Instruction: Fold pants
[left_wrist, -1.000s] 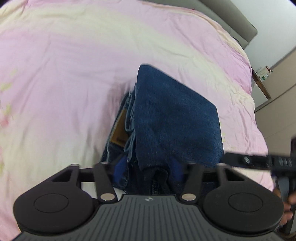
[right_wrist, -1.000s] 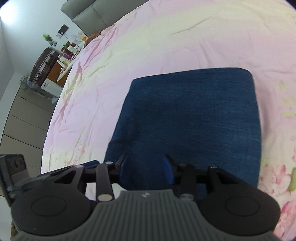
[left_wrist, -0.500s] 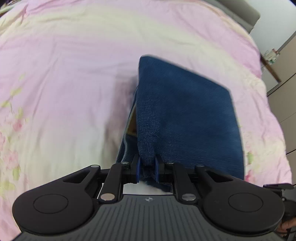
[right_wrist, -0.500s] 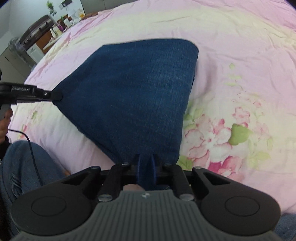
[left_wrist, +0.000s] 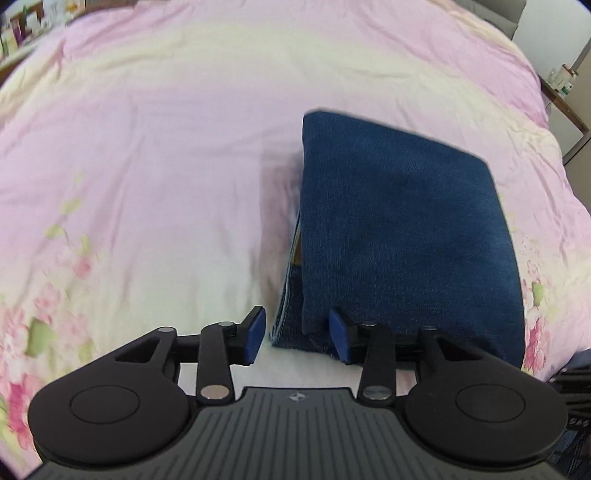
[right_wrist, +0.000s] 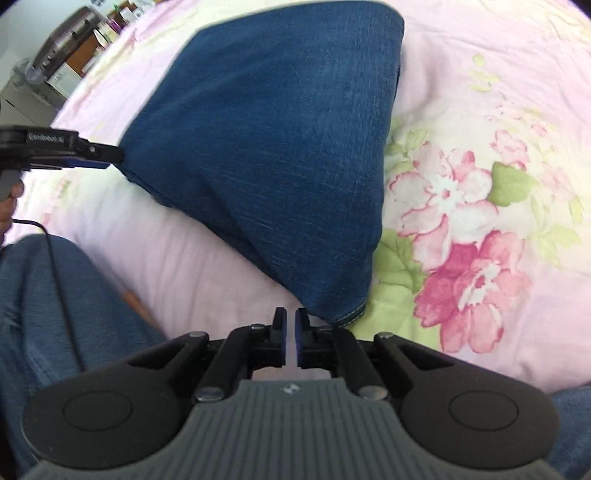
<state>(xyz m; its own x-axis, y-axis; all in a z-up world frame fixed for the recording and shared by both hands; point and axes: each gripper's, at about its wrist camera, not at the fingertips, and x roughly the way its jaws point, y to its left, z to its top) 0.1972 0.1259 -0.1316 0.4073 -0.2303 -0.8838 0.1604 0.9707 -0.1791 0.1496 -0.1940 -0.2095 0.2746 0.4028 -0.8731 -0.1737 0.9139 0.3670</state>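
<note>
The folded blue jeans (left_wrist: 399, 229) lie as a thick rectangle on the pink floral bedcover (left_wrist: 155, 155). My left gripper (left_wrist: 297, 336) is at their near left corner. Its jaws are opening, and the layered denim edge sits loosely between the blue pads (left_wrist: 255, 334), no longer pinched. In the right wrist view the jeans (right_wrist: 266, 140) spread away from my right gripper (right_wrist: 290, 338), which is just short of their near corner. Its jaws are closing to a thin slit with only bedcover showing between them. The left gripper (right_wrist: 110, 157) shows there at the jeans' far left corner.
A person's denim-clad leg (right_wrist: 55, 314) and a hand (right_wrist: 11, 199) with a cable are at the lower left of the right wrist view. Furniture with clutter (right_wrist: 66, 55) stands beyond the bed. A side table with bottles (left_wrist: 561, 79) stands at the bed's far right.
The left jaws, pinched on the jeans' corner half a second ago, have spread apart. The right gripper moved from the jeans' near edge to their right corner and drew its jaws together.
</note>
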